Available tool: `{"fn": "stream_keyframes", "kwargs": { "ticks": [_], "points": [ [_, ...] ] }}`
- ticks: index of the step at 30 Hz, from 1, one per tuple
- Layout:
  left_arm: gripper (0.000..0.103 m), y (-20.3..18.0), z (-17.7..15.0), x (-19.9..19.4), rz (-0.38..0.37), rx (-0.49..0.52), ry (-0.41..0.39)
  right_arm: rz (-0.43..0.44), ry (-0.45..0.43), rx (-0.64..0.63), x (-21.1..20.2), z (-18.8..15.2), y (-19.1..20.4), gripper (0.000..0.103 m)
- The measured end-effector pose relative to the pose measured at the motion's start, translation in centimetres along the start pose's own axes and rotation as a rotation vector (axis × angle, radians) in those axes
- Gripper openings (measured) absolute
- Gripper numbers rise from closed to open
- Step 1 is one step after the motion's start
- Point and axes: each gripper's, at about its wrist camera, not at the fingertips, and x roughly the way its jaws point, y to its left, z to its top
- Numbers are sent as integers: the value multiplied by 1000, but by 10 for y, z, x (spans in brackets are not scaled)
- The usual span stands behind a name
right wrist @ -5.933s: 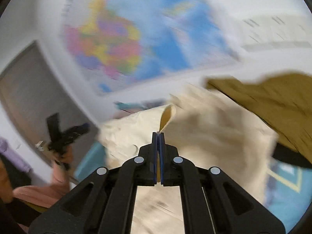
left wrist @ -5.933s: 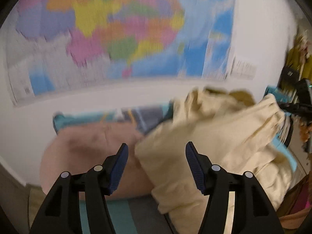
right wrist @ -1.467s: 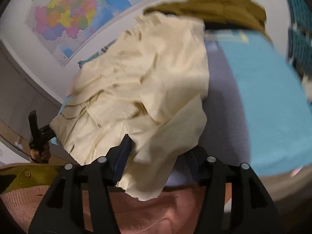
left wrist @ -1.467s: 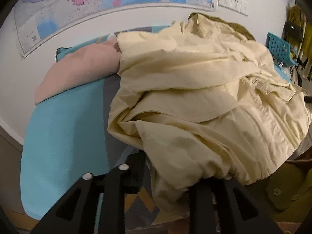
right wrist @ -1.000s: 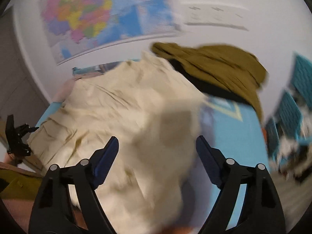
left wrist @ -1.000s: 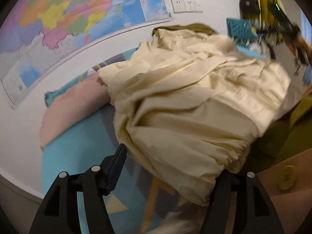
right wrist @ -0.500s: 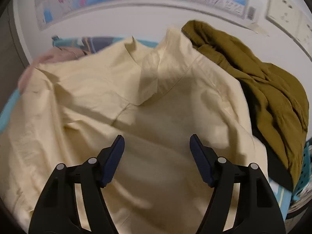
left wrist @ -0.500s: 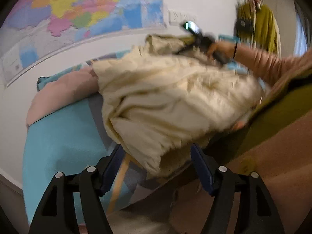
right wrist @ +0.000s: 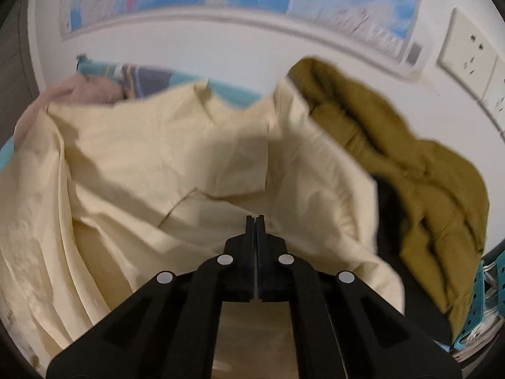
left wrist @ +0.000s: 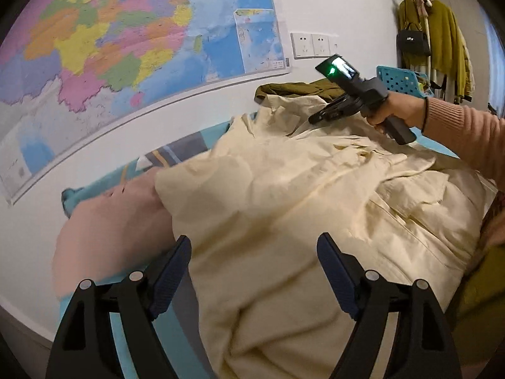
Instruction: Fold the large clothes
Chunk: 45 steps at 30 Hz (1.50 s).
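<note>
A large cream jacket (left wrist: pixel 300 195) lies crumpled over a teal patterned bed cover (left wrist: pixel 94 189). My left gripper (left wrist: pixel 254 271) hovers over the jacket's near end. Its jaws are opening, with cloth seen between them but not pressed. At the jacket's far end, by the collar, a person's hand (left wrist: pixel 397 110) holds my right gripper (left wrist: pixel 315 118). In the right wrist view the right gripper (right wrist: pixel 255 221) is shut, its tips pinching a fold of the cream jacket (right wrist: pixel 157 158).
An olive garment (right wrist: pixel 410 164) is heaped against the wall to the right of the jacket. A pink garment (left wrist: pixel 110 221) lies to its left. A blue perforated basket (left wrist: pixel 397 79), wall sockets (left wrist: pixel 312 45), a wall map (left wrist: pixel 126 47) and hanging clothes (left wrist: pixel 442 38) surround the bed.
The right gripper swung to the jacket's far collar end and closed from wide open onto the cloth. The left gripper let go of the near hem, opened wider and drew back.
</note>
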Motion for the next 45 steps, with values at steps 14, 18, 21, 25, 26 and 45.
{"fn": "stream_keyframes", "kwargs": {
  "ticks": [14,18,21,25,26,45],
  "points": [
    [83,31,-22,44,-30,-201,103,-21,-28,34,-19,-5,-17,53],
    [83,35,-36,32,-68,-245,102,132,-57,66,-90,-49,-24,57],
    [85,34,-44,27,-97,-271,110,188,6,71,-98,-84,-10,56],
    [85,20,-49,30,-138,-256,138,28,134,8,-69,-131,-3,38],
    [85,12,-51,32,-132,-226,154,-49,121,1,-64,-137,-7,38],
    [90,12,-79,1,-214,-412,195,374,35,659,-184,-277,-68,87]
  ]
}}
